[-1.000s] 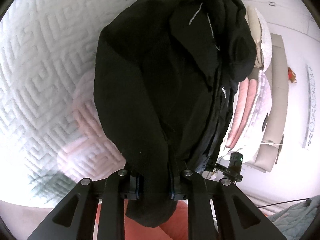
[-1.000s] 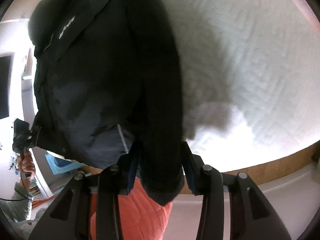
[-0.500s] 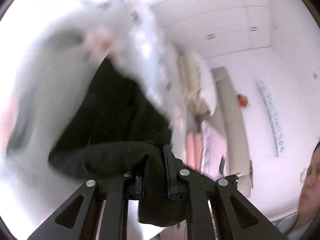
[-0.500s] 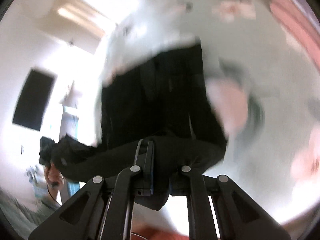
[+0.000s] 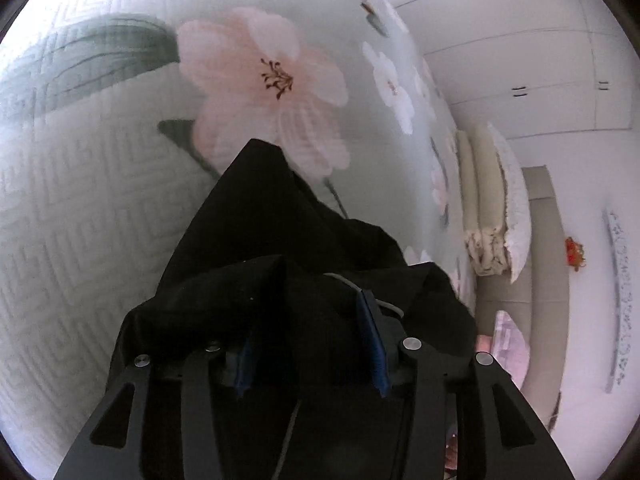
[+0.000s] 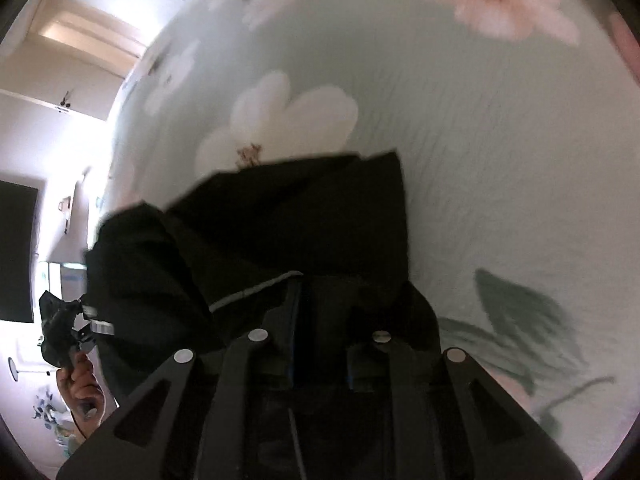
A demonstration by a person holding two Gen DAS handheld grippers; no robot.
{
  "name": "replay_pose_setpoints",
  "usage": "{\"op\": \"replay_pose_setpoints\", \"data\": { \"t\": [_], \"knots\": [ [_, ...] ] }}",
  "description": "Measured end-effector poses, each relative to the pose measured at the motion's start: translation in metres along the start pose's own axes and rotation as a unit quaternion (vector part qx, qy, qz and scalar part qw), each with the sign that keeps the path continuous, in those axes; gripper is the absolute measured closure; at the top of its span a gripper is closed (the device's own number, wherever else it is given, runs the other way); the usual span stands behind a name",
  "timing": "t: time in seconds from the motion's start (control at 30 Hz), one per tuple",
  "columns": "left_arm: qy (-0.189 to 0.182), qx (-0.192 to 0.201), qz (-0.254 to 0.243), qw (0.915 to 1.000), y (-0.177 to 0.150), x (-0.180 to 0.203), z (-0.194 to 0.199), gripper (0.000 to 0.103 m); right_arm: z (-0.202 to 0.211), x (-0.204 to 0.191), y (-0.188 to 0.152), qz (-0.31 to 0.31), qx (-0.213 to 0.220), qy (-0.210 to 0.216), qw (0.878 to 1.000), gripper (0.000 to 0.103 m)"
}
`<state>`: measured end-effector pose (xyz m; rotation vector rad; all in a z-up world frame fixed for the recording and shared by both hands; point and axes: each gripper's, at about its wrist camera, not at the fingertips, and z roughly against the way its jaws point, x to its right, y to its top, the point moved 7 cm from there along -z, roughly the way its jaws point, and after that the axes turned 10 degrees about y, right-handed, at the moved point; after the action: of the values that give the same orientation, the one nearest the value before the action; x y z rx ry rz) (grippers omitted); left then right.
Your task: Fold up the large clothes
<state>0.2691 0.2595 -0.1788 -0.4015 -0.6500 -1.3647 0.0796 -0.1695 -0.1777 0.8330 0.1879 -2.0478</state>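
Observation:
A black jacket [image 5: 272, 220] lies spread on a pale green floral bedspread [image 5: 100, 200], reaching away from me in both views. My left gripper [image 5: 308, 344] is low over the jacket's near edge. Its blue pads [image 5: 372, 340] stand apart and the jaws are opening, with loose black cloth lying between them. In the right wrist view the jacket [image 6: 300, 220] covers the bedspread [image 6: 500, 160] ahead, a grey reflective strip across it. My right gripper [image 6: 324, 320] has its jaws narrow and beginning to open, with a fold of the jacket still pinched between them.
Stacked pillows [image 5: 492, 200] and a beige headboard [image 5: 536, 240] stand at the bed's right end, with white wardrobe doors [image 5: 520, 60] behind. A person's hand [image 6: 80, 384] grips the other tool's handle at the left edge, near a dark screen [image 6: 16, 248].
The jacket hung from both grippers a second ago. Both swung forward over the bed and laid it down flat. The left jaws have parted, and the right ones have widened slightly.

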Motion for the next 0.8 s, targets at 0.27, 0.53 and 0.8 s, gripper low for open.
{"op": "replay_pose_setpoints", "data": {
  "t": [0.27, 0.53, 0.8],
  "knots": [
    [-0.001, -0.003, -0.039, 0.9992, 0.017, 0.010, 0.070, 0.051, 0.056, 0.001, 0.017, -0.053, 0.019, 0.137, 0.989, 0.069],
    [0.035, 0.082, -0.105, 0.9904, 0.041, 0.017, 0.158, 0.027, 0.151, -0.011, 0.032, -0.027, 0.119, 0.128, 0.984, 0.034],
    [0.086, 0.037, -0.172, 0.9806, 0.037, 0.018, 0.095, 0.026, 0.114, -0.018, 0.026, 0.092, 0.092, -0.054, 0.990, 0.025]
  ]
}}
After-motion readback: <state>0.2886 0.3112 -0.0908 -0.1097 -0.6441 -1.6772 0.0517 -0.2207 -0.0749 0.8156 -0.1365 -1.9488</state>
